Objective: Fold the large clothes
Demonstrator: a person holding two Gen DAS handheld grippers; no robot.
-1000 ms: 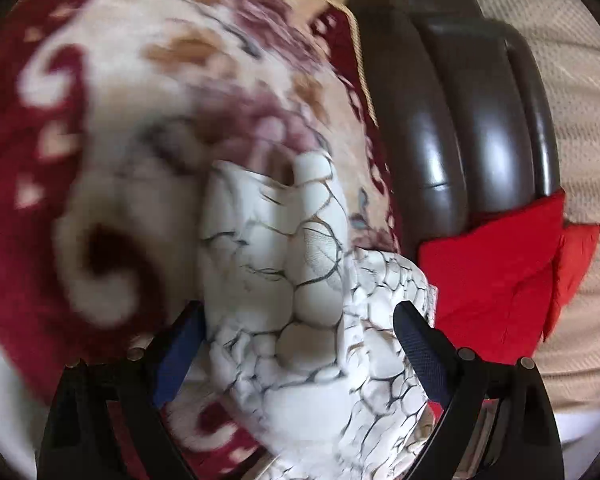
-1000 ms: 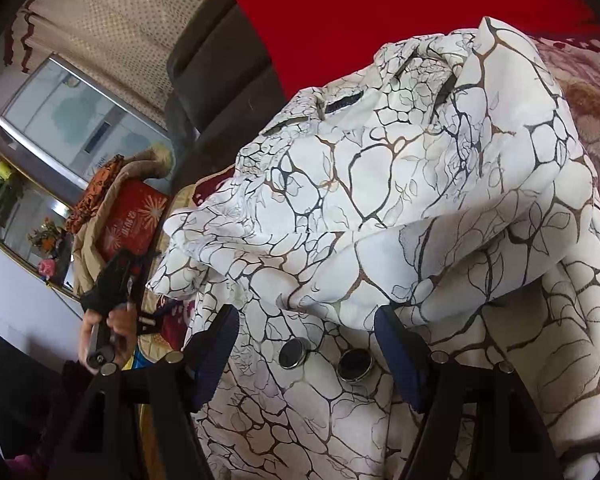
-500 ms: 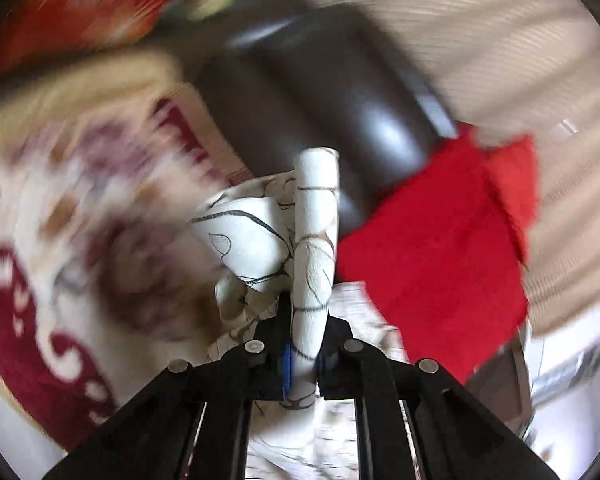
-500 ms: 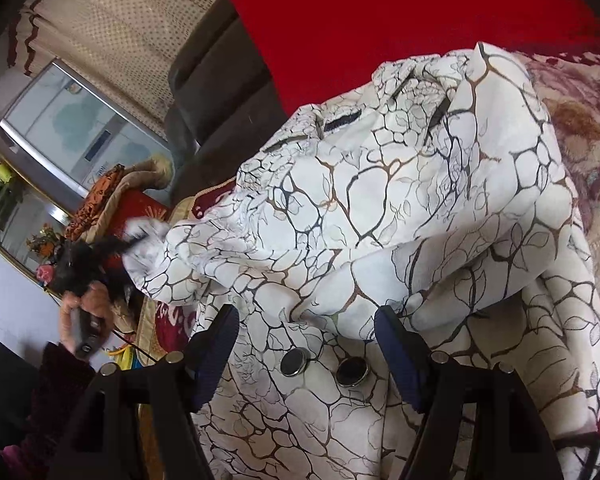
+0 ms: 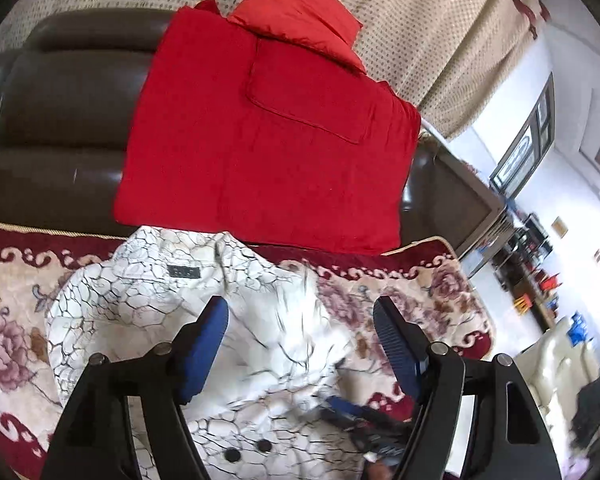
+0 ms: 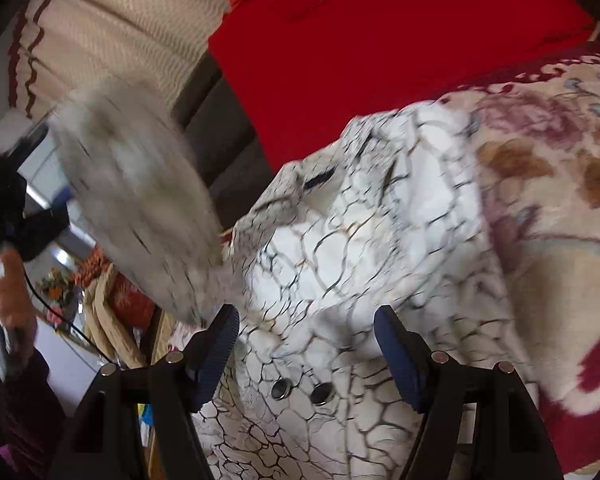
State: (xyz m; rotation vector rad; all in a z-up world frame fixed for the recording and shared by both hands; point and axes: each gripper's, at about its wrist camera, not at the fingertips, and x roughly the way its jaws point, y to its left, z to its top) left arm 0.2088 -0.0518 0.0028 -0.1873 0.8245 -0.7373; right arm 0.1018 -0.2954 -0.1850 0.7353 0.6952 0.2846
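Released since half a second ago: left gripper [image 5: 300, 340], then clamped on a rolled fold of the jacket [image 5: 148, 300], now spread wide with nothing between its blue pads. Right gripper [image 6: 305, 344] wide open as before, hovering over the two dark snap buttons [image 6: 300, 390]. One loose flap of fabric [image 6: 136, 196] blurred mid-air at the left of the right view, too smeared to read. Jacket white with a thin black and brown crackle pattern, lying crumpled on the blanket [image 5: 399, 300], dark label [image 5: 184, 271] showing near the collar. Blanket cream with mauve flowers and a deep red scroll border, spread over the sofa seat. Behind it a dark brown leather sofa [image 5: 60, 112] with a folded red quilt [image 5: 268, 140] leaning against the backrest, touching the jacket's top edge. Dotted beige curtain [image 5: 419, 20] beyond, television [image 5: 519, 156] off to the right.
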